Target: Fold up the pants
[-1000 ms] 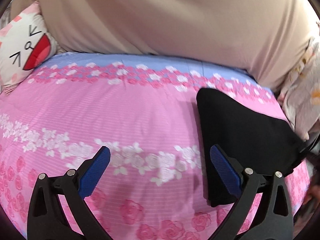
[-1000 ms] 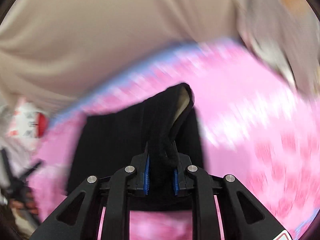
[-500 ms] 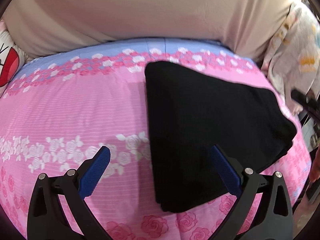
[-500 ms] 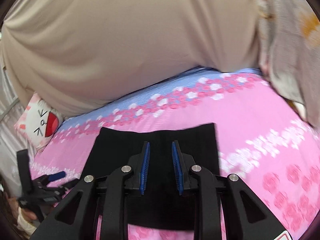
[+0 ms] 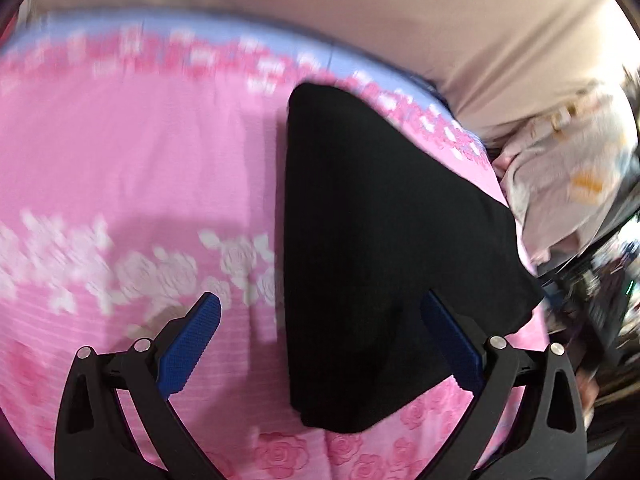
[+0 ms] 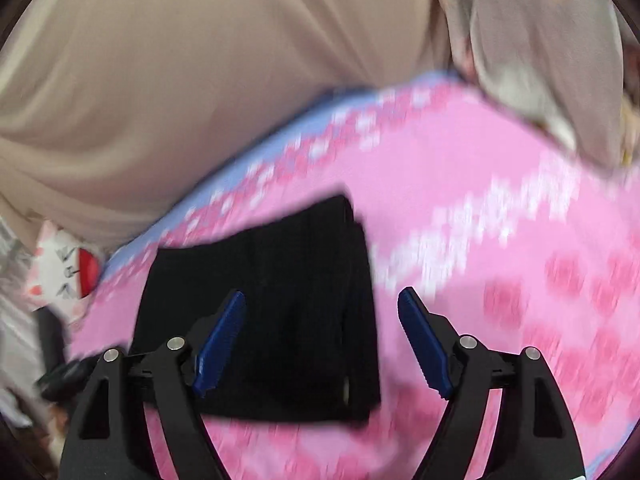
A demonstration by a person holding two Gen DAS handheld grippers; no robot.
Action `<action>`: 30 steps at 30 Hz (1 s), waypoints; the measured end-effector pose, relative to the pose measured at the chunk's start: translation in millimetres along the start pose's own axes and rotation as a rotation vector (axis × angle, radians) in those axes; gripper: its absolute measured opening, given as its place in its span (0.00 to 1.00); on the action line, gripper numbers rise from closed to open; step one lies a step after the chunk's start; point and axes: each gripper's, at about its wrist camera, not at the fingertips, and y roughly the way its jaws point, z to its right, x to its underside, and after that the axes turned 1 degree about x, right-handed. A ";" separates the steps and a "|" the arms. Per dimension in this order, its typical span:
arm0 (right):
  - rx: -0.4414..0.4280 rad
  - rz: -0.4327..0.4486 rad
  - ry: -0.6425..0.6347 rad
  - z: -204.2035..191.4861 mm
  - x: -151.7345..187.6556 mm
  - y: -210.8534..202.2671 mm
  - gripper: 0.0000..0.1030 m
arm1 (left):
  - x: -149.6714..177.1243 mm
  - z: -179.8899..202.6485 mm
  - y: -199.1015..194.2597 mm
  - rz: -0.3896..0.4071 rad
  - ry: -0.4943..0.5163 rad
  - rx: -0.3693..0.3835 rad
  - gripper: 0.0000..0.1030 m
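Note:
The black pants (image 5: 376, 240) lie folded in a flat stack on the pink flowered bed sheet (image 5: 132, 176). In the left wrist view my left gripper (image 5: 320, 312) hangs open above the near left edge of the stack, blue pads wide apart, nothing between them. In the right wrist view the pants (image 6: 276, 304) lie below my right gripper (image 6: 322, 304), whose jaws are opening; its blue pads stand clear of the cloth and hold nothing. The folded edges of the stack show along its right side in that view.
A beige sheet (image 5: 360, 12) hangs across the far side of the bed. A pale printed cloth (image 5: 568, 172) lies at the right edge. A white cartoon pillow (image 6: 60, 276) sits at the far left in the right wrist view. Dark clutter (image 5: 600, 300) lies beyond the bed's right side.
My right gripper let go of the pants, which dropped flat onto the stack, and its jaws spread wide. The left gripper swung right and down over the pants, staying open.

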 end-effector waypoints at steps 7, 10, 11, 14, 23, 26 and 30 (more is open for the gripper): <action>-0.107 -0.124 0.146 12.3 34.6 30.3 0.74 | 0.4 23.6 20.7 -0.005 0.100 -0.009 0.93; -0.125 -0.114 0.169 13.0 36.6 38.2 0.40 | -4.9 25.1 23.9 -0.007 0.105 0.040 0.53; -0.138 -0.106 0.181 11.6 35.5 37.0 0.35 | -8.3 22.0 22.4 -0.012 0.100 0.053 0.47; -0.113 -0.070 0.090 -20.7 23.7 19.6 0.30 | -24.6 22.0 -2.0 0.012 0.142 0.109 0.34; -0.287 -0.024 -0.137 -135.5 5.6 11.0 0.29 | -26.9 -20.4 -131.6 0.272 0.179 -0.043 0.28; -0.286 -0.147 -0.100 -131.4 36.1 59.3 0.36 | -0.9 -55.2 -121.6 0.219 0.138 -0.170 0.49; -0.174 -0.173 -0.033 -105.2 64.7 74.5 0.46 | 28.2 -92.7 -113.8 0.184 0.079 -0.381 0.47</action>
